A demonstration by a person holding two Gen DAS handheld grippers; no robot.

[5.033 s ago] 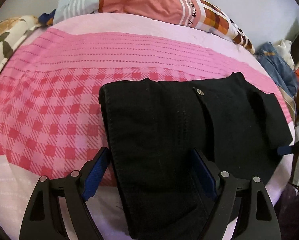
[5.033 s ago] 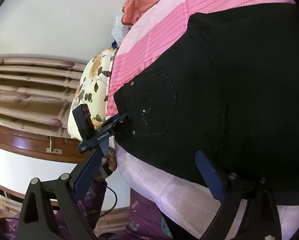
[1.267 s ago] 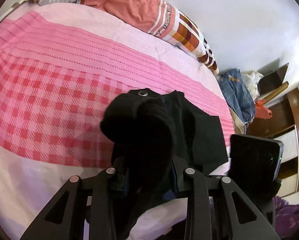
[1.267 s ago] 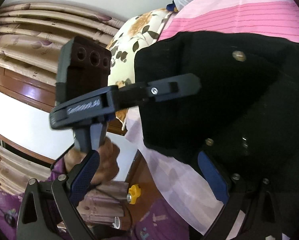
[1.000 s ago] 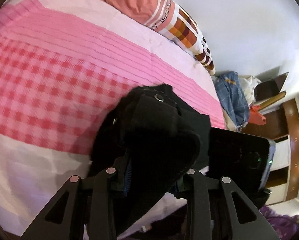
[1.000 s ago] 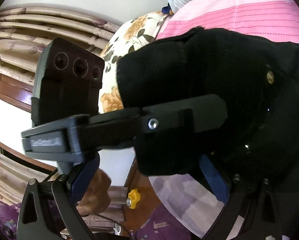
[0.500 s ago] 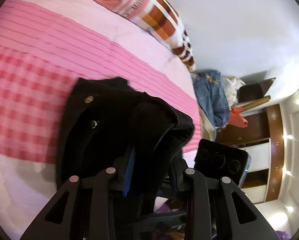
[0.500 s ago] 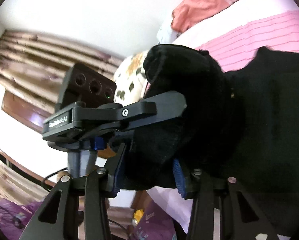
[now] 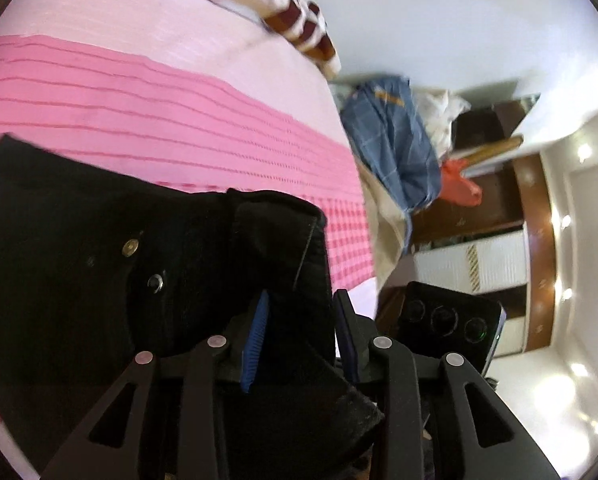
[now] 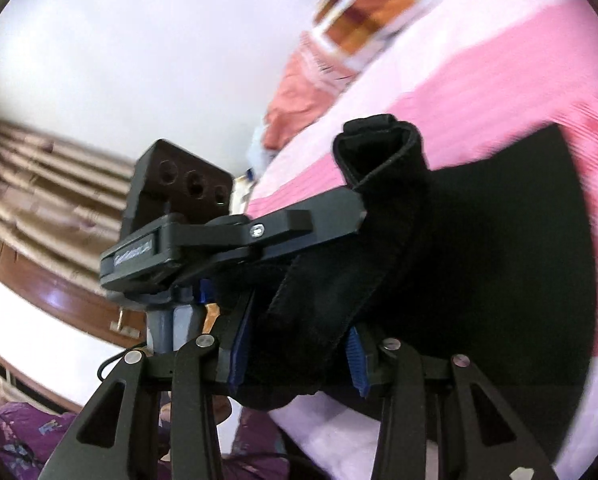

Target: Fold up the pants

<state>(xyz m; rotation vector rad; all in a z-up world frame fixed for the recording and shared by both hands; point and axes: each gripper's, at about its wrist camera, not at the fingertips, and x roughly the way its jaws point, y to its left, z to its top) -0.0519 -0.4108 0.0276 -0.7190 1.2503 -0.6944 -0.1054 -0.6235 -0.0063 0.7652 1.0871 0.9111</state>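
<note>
Since a second ago we have carried the black pants [image 9: 99, 248] rightward across the pink bed [image 9: 139, 120]. Our left gripper [image 9: 299, 328], jaws easing apart, and right gripper [image 10: 297, 356] both clamp one raised edge, side by side; the rest lies flat, far-left.

left gripper [image 9: 299, 320]: jaws opening, cloth between | right gripper [image 10: 299, 350]: clamped on cloth, beside left
</note>
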